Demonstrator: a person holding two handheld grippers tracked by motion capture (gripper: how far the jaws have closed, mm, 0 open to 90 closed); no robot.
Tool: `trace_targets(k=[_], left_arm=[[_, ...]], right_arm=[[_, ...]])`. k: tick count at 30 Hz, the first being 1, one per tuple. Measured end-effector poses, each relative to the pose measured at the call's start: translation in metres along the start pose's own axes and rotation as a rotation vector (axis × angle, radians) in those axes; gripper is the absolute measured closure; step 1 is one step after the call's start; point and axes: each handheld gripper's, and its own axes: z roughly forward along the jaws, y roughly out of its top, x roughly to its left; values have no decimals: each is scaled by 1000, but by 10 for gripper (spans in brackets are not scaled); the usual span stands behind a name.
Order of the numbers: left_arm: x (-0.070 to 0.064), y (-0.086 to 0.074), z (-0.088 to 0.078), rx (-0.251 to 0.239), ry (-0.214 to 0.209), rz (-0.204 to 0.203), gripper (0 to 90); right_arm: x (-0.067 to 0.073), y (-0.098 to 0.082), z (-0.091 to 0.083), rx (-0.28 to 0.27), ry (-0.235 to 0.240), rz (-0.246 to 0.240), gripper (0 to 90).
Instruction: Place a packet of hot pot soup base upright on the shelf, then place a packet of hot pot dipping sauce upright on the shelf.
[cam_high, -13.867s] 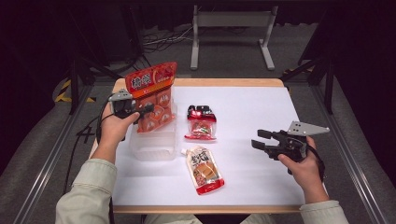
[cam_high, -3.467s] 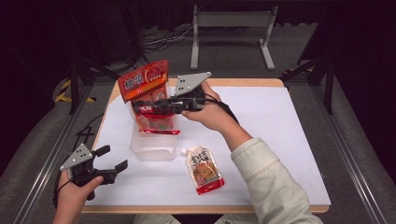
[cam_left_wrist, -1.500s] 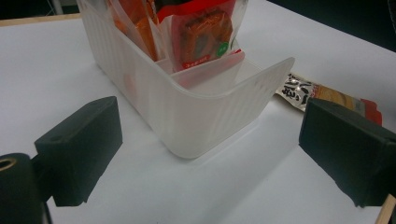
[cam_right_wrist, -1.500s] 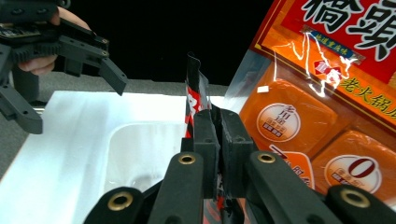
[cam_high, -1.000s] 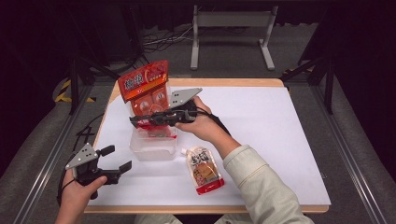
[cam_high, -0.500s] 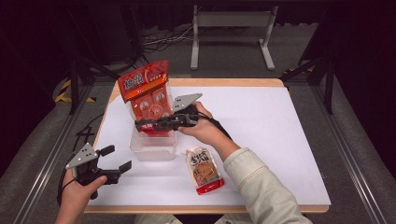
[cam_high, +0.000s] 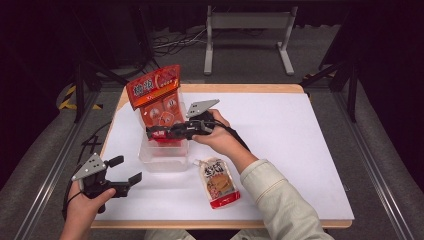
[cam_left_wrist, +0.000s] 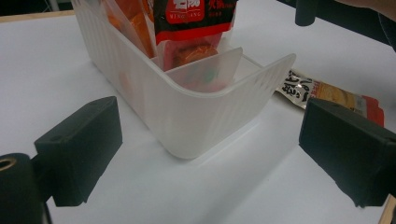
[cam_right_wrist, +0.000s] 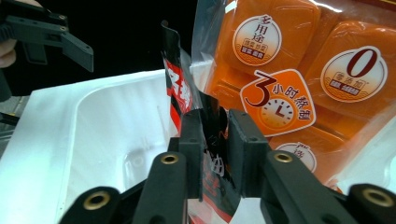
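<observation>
A dark room with stands and cables on the floor surrounds a wooden desk (cam_high: 250, 89) covered by a white sheet. Toward its left stands a clear plastic bin (cam_high: 162, 150), ribbed on the outside and split by a low divider. A tall orange snack bag (cam_high: 155, 97) stands upright at the far end of the bin, leaning on the wall, likely put there first because it is the biggest item and needs the back support. In front of it a smaller red-and-black pouch (cam_right_wrist: 187, 100) stands on edge inside the bin, in the compartment next to the orange bag.

The right gripper (cam_high: 152, 132) reaches across from the person's right and sits low over the bin. Its jaws have just been opening; in the right gripper view the pouch's top edge is between the pads (cam_right_wrist: 194, 140), with a slim gap on one side, so the hold seems to be letting go, leaving the pouch to rest in the bin. A third pouch (cam_high: 218, 181), pale with a red bottom, lies flat on the sheet just beside the bin's near right corner, probably next to be packed.

The left gripper (cam_high: 125, 181) waits near the desk's front left corner, jaws wide apart and holding nothing, aimed at the bin's rounded corner.
</observation>
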Motion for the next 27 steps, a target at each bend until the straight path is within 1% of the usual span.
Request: trace_targets(k=[1, 2, 6, 9, 10, 13, 15, 16, 18, 21, 23, 25, 27], left_arm=[[0, 0, 1, 1, 1, 6, 68], [0, 0, 1, 2, -2, -1, 68], [0, 0, 1, 2, 1, 1, 67], [0, 1, 2, 1, 0, 1, 67], [0, 1, 2, 2, 0, 7, 67], [0, 1, 2, 1, 1, 3, 66], [-1, 1, 2, 1, 3, 3, 66], [-1, 1, 2, 4, 3, 3, 66], [-1, 1, 3, 2, 3, 10, 66], [-2, 1, 3, 0, 3, 5, 66], [-2, 2, 3, 1, 2, 5, 67], [-2, 2, 4, 1, 4, 9, 67], [-2, 2, 4, 5, 5, 14, 66]], right_arm=[[0, 0, 0, -3, 3, 2, 736], [1, 0, -1, -5, 6, 2, 714], [3, 2, -8, -34, 24, 28, 644], [5, 2, -18, -82, 35, 61, 595], [6, 3, -22, -93, 31, 65, 572], [8, 3, -33, -106, 22, 66, 485], [10, 1, -42, -114, 0, 74, 431], [11, 0, -46, -118, -15, 69, 411], [13, -2, -55, -128, -39, 66, 404], [15, -5, -67, -141, -75, 68, 403], [16, -6, -76, -155, -87, 71, 402], [17, -8, -84, -171, -90, 75, 374], [18, -9, -92, -164, -95, 67, 351]])
